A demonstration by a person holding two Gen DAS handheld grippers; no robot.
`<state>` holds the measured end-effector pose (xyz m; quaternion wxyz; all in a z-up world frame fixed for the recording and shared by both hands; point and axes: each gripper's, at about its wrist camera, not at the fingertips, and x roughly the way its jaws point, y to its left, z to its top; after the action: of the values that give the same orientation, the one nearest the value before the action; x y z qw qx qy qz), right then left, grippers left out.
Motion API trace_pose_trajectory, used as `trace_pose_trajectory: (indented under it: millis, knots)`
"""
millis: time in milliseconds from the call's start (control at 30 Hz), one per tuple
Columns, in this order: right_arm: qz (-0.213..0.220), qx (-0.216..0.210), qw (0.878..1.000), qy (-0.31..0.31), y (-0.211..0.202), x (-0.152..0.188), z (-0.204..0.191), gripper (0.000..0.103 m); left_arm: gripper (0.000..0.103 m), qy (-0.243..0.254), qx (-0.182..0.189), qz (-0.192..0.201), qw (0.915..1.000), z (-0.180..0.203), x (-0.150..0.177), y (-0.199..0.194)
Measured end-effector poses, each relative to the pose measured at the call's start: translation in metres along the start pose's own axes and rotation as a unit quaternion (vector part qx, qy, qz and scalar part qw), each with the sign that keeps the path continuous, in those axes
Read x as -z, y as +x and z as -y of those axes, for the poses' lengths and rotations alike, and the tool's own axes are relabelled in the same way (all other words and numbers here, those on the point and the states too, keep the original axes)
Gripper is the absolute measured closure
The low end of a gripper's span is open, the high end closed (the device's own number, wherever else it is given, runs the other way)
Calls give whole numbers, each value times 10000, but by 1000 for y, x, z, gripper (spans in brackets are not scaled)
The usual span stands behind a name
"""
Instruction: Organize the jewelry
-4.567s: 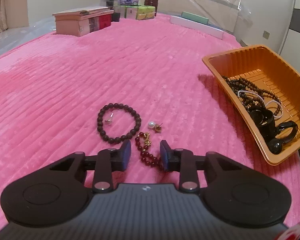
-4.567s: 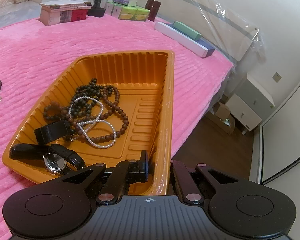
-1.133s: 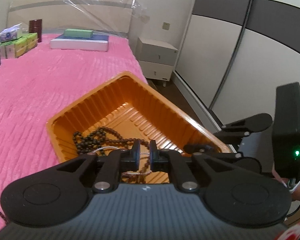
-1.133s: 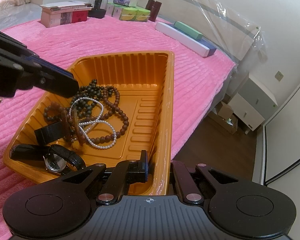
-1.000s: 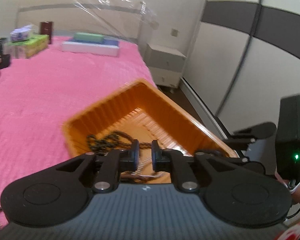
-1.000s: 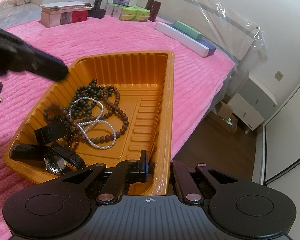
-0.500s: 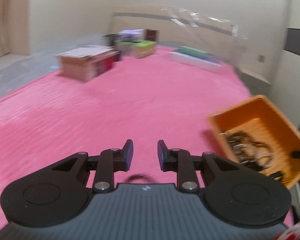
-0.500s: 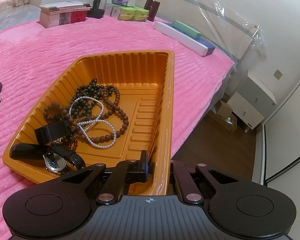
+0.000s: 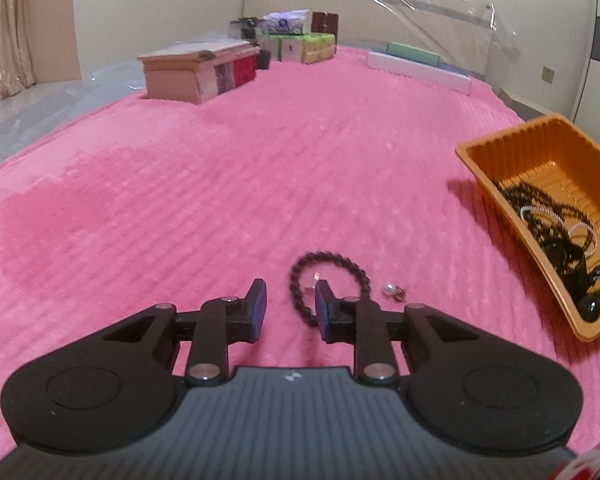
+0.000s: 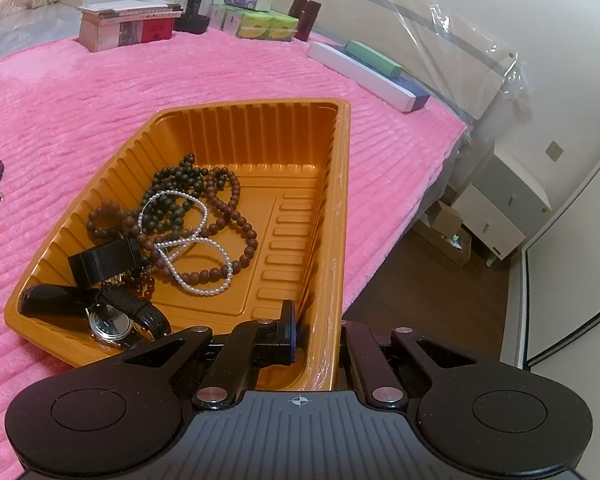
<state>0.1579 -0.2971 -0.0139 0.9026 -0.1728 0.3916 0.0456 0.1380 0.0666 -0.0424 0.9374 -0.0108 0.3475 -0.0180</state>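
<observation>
The left gripper point(image 9: 288, 304) has its jaws standing a modest way apart with nothing between the pads; a second ago it hung over the orange tray point(image 9: 496, 164), jaws nearly together, and since then it has swung round to face the open pink bedspread point(image 9: 220, 184), with the tray now off to the right. Just beyond its fingertips lies a dark beaded bracelet point(image 9: 328, 284), a loose ring of round brown beads flat on the spread, with a small pale charm inside the loop. Beside it, apart from the beads, sits a pearl earring point(image 9: 392, 290) with a gold-coloured fitting. The right gripper point(image 10: 316, 340) is unchanged: its jaws are clamped on the tray's near wall, one finger inside, one outside. Inside the tray point(image 10: 336, 208) lies a tangle of brown bead strings point(image 10: 220, 208), a white pearl strand point(image 10: 188, 240), a wristwatch point(image 10: 108, 324) and a black band. The red bead string seen earlier on the spread cannot be picked out in the pile with certainty. The gripper's right finger partly covers the bracelet, and the far boxes point(image 9: 198, 70) are soft with blur.
</observation>
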Motion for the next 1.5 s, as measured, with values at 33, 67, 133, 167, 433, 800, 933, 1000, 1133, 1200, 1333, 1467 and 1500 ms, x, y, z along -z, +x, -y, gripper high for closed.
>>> trace_pose_trajectory:
  millis: [33, 67, 133, 167, 433, 800, 933, 1000, 1133, 1200, 1333, 1467, 1500]
  knots:
    - [-3, -2, 10000, 1, 0, 0, 0, 98, 80, 68, -26, 17, 10000, 4, 1, 3]
    - [-4, 0, 10000, 1, 0, 0, 0, 98, 80, 160, -63, 42, 9998, 8, 5, 0]
    - [-1, 1, 10000, -3, 0, 0, 0, 98, 80, 297, -80, 90, 9995, 14, 6, 5]
    - [-4, 0, 10000, -1, 0, 0, 0, 98, 80, 321, -40, 102, 9994, 16, 5, 8]
    - [-28, 8, 10000, -13, 1, 0, -1, 98, 83, 693, 12, -6, 9976, 23, 0, 35]
    - [-49, 18, 10000, -9, 3, -1, 0, 97, 95, 1050, 52, -183, 9943, 26, 6, 44]
    - [-49, 16, 10000, -2, 3, 0, 0, 97, 97, 940, 11, -152, 9955, 26, 3, 41]
    - [-53, 17, 10000, 1, 3, 0, 0, 97, 97, 899, 24, -101, 9959, 27, 2, 37]
    - [-50, 19, 10000, -5, 3, -1, 0, 97, 97, 849, 58, 59, 9964, 31, -3, 25]
    - [-42, 19, 10000, -7, 3, -1, 0, 97, 97, 842, 91, 141, 9963, 34, -7, 17]
    - [-44, 18, 10000, -6, 3, -1, 0, 97, 97, 852, 238, 250, 9958, 46, -12, 6]
    - [-42, 17, 10000, -11, 3, 0, 0, 97, 97, 868, 407, 298, 9949, 58, -16, -2]
    - [-45, 18, 10000, -11, 3, 0, 0, 97, 97, 873, 444, 299, 9947, 61, -16, -3]
